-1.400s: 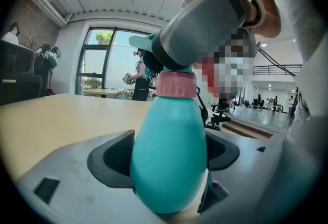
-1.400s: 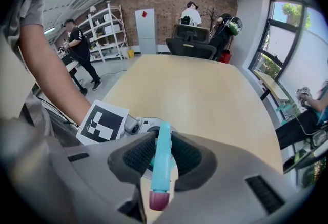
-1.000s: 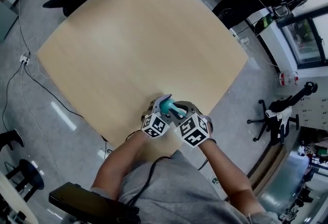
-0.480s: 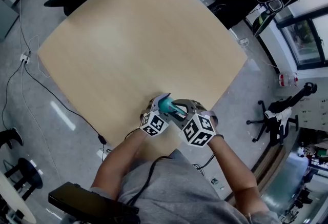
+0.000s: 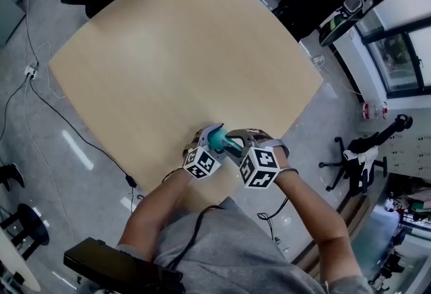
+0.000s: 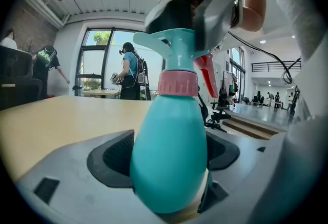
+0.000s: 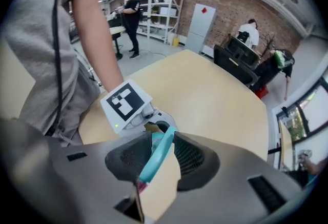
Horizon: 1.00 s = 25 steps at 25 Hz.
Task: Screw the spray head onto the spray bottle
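1. Pale wooden bench (image 5: pixel 168 50), bare beyond the work; brick-walled room behind.
2. Your left hand-held gripper (image 6: pixel 166 156) is clamped on the belly of the teal spray bottle (image 6: pixel 169 130), held upright at the bench's near edge.
3. Your right hand-held gripper (image 7: pixel 160 156) reaches down from above. Its jaws have just been opening and sit loose round the spray head (image 7: pixel 165 143).
4. The head sits on the pink collar (image 6: pixel 177 83), so you look to be between twists. Next: close on the head, turn, keep the bottle steady.
5. The bottle is opaque; its contents can't be told.

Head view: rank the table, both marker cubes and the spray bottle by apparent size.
Largest: table.
Then right marker cube and left marker cube, too alike to rank.
Smallest: spray bottle, mostly hidden.
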{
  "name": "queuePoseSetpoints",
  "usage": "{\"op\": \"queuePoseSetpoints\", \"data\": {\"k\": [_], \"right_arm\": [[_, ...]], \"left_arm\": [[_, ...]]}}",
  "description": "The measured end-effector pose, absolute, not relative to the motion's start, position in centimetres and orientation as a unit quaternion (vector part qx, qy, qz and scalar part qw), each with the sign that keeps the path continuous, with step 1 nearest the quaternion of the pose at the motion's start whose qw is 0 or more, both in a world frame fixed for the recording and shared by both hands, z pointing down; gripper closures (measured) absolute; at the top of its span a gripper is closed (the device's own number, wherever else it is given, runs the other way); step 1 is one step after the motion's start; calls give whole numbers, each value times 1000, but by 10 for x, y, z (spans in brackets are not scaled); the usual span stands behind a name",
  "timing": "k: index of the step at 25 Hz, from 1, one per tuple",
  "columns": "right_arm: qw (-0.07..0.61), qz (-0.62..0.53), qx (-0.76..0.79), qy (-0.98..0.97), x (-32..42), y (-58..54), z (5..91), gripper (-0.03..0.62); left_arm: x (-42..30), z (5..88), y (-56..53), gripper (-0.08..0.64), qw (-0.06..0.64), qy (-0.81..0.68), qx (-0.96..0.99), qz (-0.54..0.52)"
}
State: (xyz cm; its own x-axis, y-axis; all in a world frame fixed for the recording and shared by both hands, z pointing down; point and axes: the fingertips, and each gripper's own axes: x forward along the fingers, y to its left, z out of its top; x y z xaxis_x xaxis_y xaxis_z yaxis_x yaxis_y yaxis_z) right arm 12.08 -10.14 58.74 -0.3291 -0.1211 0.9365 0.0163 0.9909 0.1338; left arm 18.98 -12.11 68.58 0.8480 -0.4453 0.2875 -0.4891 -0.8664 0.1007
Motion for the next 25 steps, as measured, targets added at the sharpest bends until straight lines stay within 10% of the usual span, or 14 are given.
{"op": "queuePoseSetpoints", "data": {"k": [9,16,25], "right_arm": [[598,73,169,-780,113,-113,617,495],[395,315,383,-773,117,-139,610,499],[388,262,337,-817,112,-129,598,468]], "left_arm": [[187,686,-124,189,81,-264,952,134],[173,689,-138,189,118,-387,903,142],[180,687,-134,189,112,-356,918,132]]}}
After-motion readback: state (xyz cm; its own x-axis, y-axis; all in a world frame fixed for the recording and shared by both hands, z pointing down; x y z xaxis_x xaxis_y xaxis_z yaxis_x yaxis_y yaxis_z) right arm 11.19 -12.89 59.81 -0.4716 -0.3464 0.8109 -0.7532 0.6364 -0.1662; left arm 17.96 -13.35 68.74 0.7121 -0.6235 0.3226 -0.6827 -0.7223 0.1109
